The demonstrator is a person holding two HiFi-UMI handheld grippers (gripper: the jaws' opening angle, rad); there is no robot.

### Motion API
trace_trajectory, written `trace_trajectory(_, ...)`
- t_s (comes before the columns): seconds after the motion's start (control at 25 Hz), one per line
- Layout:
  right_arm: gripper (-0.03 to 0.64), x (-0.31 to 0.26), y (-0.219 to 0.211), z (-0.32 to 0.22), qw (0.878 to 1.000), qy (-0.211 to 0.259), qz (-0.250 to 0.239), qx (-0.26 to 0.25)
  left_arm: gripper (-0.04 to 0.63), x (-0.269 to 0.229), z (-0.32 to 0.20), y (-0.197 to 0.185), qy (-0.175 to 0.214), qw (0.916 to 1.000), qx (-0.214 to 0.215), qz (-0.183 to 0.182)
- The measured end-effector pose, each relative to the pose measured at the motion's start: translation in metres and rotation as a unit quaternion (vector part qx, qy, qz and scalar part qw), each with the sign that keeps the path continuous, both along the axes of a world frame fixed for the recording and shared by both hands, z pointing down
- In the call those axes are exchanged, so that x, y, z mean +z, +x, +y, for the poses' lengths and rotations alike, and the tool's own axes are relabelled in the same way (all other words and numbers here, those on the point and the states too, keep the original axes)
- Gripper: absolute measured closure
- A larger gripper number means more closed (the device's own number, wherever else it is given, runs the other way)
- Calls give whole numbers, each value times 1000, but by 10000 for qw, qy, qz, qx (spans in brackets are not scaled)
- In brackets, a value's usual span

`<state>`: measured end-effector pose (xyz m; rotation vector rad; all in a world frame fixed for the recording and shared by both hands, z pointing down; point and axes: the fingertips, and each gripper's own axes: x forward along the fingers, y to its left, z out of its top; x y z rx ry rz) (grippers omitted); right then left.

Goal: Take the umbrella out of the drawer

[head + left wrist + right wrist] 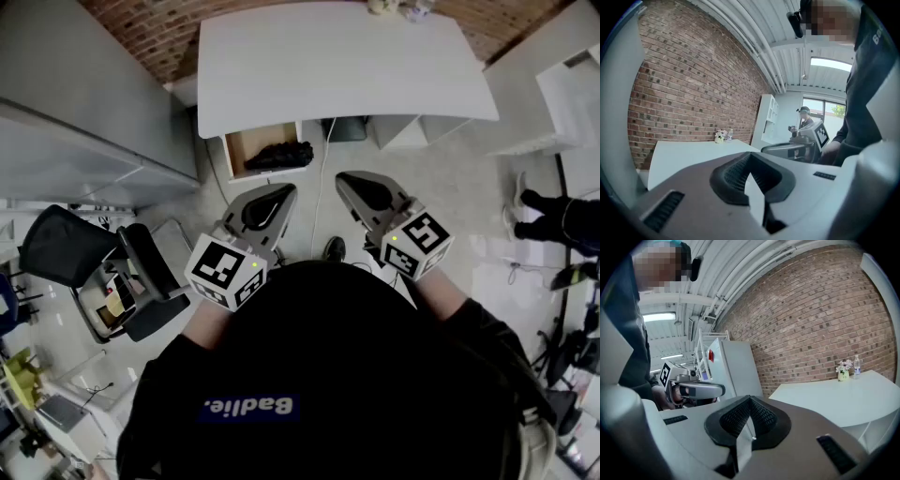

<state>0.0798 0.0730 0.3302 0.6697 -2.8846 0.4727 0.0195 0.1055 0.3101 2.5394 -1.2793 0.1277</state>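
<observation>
One readable word, on the person's dark top

In the head view a blue patch (248, 407) on the dark top (328, 366) carries white letters, upside down from this camera, that read "Badie."; in the left gripper view the dark top shows only a cut-off white letter B (876, 35) at the frame's edge. The black-and-white square markers (220, 263) on the cubes of the left hand-held gripper (281, 194) and the right hand-held gripper (350, 180) are coded patterns, not letters or numbers. A small red sign (711, 355) at the white cabinet (736, 369) in the right gripper view is too small to read
</observation>
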Motion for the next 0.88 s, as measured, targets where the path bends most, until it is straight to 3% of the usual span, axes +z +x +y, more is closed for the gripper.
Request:
trace_trajectory(0.56, 589, -2, 8, -3, 10000, 16, -60, -77, 594, 4, -2, 15, -29, 10000, 35, -43)
trace_trajectory(0.88, 589, -1, 24, -15, 9999, 1, -144, -55, 594, 15, -11, 12, -195, 9994, -214, -176)
